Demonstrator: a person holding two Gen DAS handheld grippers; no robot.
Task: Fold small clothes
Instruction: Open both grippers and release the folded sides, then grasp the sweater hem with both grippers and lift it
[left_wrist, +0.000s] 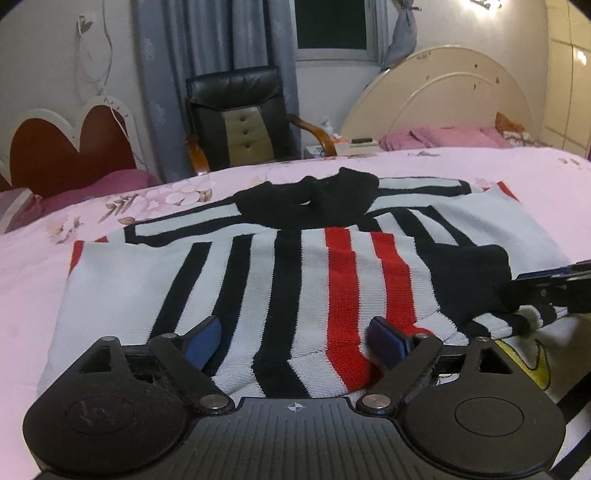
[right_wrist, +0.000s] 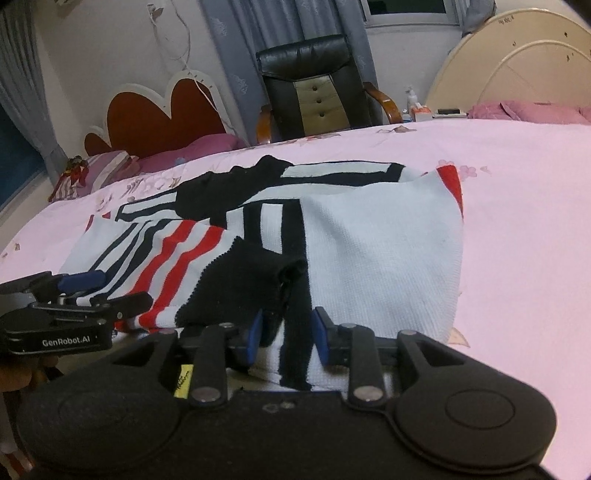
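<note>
A small knit sweater, white with black and red stripes and a black collar, lies on the pink bed sheet. Both sleeves are folded in over the body. My left gripper is open, its blue pads either side of the near hem. My right gripper is open, its pads straddling the hem by a black stripe and the black cuff. The sweater fills the middle of the right wrist view. The left gripper shows at the left there; the right gripper shows at the right edge of the left wrist view.
A black office chair stands beyond the bed's far edge. A cream headboard with pink pillows is at the far right, and a red heart-shaped headboard at the far left. A yellow print shows under the hem.
</note>
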